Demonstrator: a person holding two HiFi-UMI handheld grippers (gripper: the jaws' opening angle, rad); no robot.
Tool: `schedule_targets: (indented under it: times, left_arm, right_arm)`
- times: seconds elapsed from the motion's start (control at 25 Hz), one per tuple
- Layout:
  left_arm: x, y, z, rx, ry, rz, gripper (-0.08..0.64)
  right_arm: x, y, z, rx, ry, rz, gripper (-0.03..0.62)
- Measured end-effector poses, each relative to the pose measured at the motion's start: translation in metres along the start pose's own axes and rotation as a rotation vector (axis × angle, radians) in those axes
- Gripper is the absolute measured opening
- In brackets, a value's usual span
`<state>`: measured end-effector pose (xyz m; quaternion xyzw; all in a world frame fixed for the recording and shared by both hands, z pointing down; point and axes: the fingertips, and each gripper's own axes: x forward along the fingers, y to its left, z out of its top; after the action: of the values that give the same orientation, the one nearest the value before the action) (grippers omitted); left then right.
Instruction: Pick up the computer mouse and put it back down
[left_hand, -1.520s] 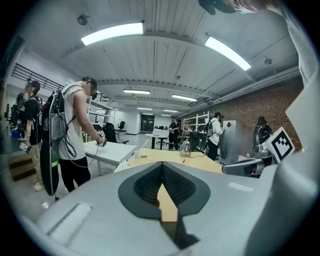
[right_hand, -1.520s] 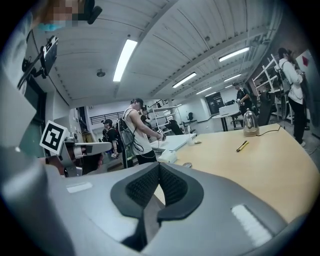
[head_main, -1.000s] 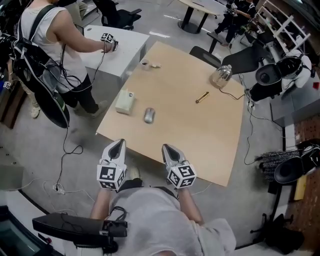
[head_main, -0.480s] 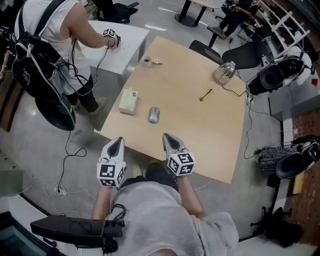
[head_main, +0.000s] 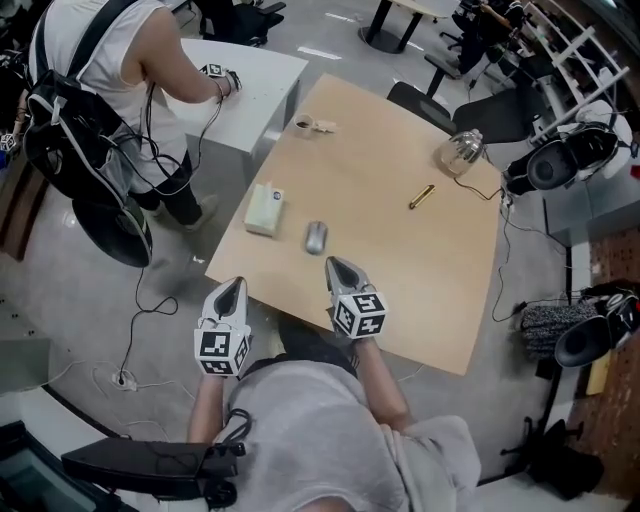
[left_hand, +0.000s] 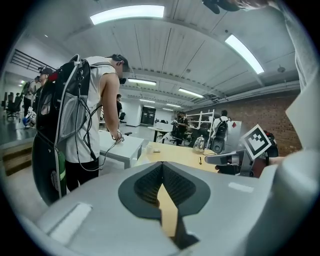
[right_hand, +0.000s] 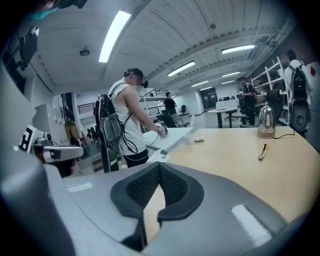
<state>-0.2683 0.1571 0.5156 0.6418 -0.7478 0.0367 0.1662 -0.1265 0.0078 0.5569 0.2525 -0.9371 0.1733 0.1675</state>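
both grippers have been brought forward over the last second, so the wooden table (head_main: 400, 270) and the silver computer mouse (head_main: 316, 237) are now seen closer to them. the right gripper (head_main: 335, 265) is now held over the table's near edge, its tip near the mouse but apart from it. the left gripper (head_main: 236, 285) is kept about at that edge, further left. each pair of jaws is pressed together with nothing between them. the mouse is left lying flat on the table, near a cream box (head_main: 264, 211), untouched. the approach is judged nearly done. the right jaws would have to be opened before the mouse can be taken.
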Motion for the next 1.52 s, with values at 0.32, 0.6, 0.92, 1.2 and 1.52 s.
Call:
schedule_targets:
  times: [0.32,0.6,0.92,1.2,1.52]
  left_arm:
    - [0.039,0.012,-0.010,-0.030,0.043,0.010,0.018]
    - [0.068,0.024,-0.015,-0.037,0.079,0.016,0.018]
    - [0.088,0.027,-0.021,-0.051,0.143,0.015,0.018]
    - [0.100,0.032,-0.030,-0.065,0.183,0.011,0.018]
    - [0.113,0.040,-0.038,-0.084,0.220,0.016,0.018]
  right_arm:
    - [0.037,-0.023,-0.009,0.013,0.065,0.003,0.006]
    - [0.072,-0.042,-0.032,0.050,0.146,0.001,0.008]
    - [0.104,-0.067,-0.058,0.072,0.268,-0.031,0.008]
    - [0.130,-0.085,-0.086,0.125,0.421,-0.069,0.108]
    - [0.148,-0.099,-0.109,0.202,0.567,-0.116,0.234]
